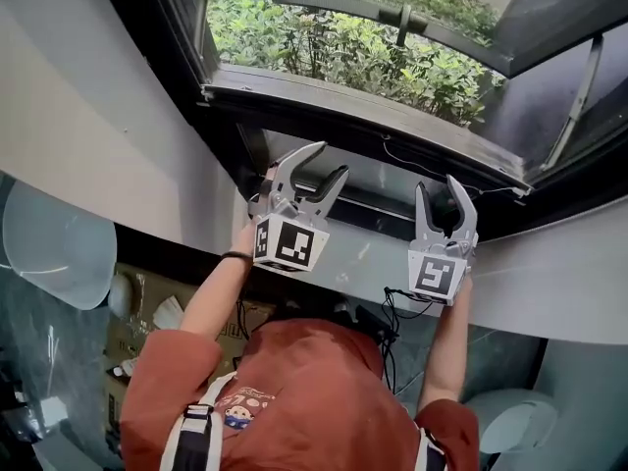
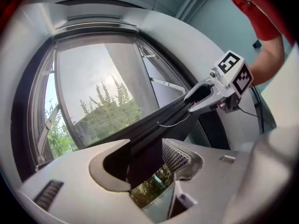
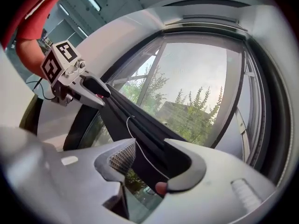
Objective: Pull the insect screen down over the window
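Note:
The insect screen's dark pull bar (image 1: 378, 207) runs across the window opening below the black frame (image 1: 353, 106). My left gripper (image 1: 329, 163) holds its left part, and in the left gripper view my left gripper (image 2: 145, 160) has the pull bar (image 2: 159, 125) filling the gap between its jaws. My right gripper (image 1: 440, 189) holds the bar farther right. The right gripper view shows my right gripper (image 3: 152, 164) closed round the pull bar (image 3: 135, 120), with a thin white cord (image 3: 133, 134) along it. Each gripper view also shows the other one: the right gripper (image 2: 201, 93), the left gripper (image 3: 96, 90).
The window sash (image 1: 392, 13) is swung outward, with green bushes (image 1: 334, 47) beyond it. A white wall (image 1: 78, 135) curves around the opening. A person in a red shirt (image 1: 285, 391) stands under the grippers, arms raised. A cardboard box (image 1: 147, 312) lies at the lower left.

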A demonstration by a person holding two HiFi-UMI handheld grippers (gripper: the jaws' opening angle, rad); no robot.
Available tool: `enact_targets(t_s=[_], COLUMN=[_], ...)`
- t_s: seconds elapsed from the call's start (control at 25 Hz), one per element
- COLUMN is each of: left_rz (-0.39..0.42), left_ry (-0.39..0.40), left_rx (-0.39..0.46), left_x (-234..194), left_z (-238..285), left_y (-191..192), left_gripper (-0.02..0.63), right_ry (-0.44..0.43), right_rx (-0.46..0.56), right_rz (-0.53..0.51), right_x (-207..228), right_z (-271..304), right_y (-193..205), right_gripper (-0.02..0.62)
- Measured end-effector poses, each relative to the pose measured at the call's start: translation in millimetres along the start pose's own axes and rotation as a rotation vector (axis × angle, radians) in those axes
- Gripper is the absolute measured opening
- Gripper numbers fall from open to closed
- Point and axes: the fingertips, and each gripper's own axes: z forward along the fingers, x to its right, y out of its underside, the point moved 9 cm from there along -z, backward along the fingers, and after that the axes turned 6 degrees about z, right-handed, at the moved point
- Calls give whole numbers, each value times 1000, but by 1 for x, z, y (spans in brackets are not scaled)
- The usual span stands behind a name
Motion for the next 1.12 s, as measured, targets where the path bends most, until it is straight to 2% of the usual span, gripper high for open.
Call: enact_targets(t_s=[0.44,0.72,0.96,1.12], left_rz=[-309,-431,-454,-505], left_ry=[-79,-120,-128,-128], left_rx=[13,-2,-40,-43], left_x=[11,20,30,37], left_z=[-27,-49,-70,-78], left_y=[8,23,27,30], left_gripper=[212,210,202,190], right_ry=[36,96,121,104], right_rx=[17,47,61,53], right_rz=[220,369,427,459], right_x=[-5,-9,-22,-25], right_z=[-22,-42,-64,-73], right_y=[11,17,27,33], right_gripper=[198,196,196,196])
